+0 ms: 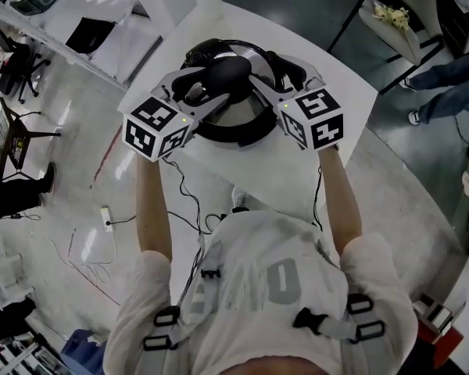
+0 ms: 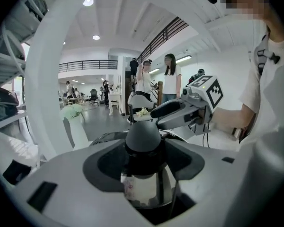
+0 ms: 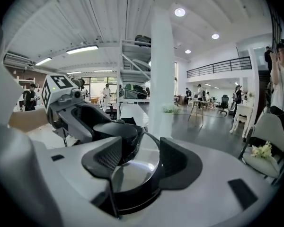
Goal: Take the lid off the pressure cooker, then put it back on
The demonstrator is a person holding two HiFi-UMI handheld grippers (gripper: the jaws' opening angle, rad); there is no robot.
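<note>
The pressure cooker [image 1: 248,133] stands on a white table [image 1: 297,170] with its shiny steel lid [image 1: 236,109] on. A black knob [image 1: 225,74] rises from the lid's middle. My left gripper [image 1: 219,80] comes in from the left and is shut on that knob [image 2: 143,136], a dark pad against each side. My right gripper [image 1: 275,80] comes in from the right. Its jaws [image 3: 141,162] stand apart over the lid's edge [image 3: 132,171], and no pad visibly presses on anything. The two grippers face each other across the lid.
The table's near edge lies just behind both marker cubes. A chair with flowers [image 1: 391,22] stands at the back right, beside a person's legs [image 1: 445,76]. Cables [image 1: 189,201] trail on the floor at the left. A white column [image 3: 161,70] stands behind the table.
</note>
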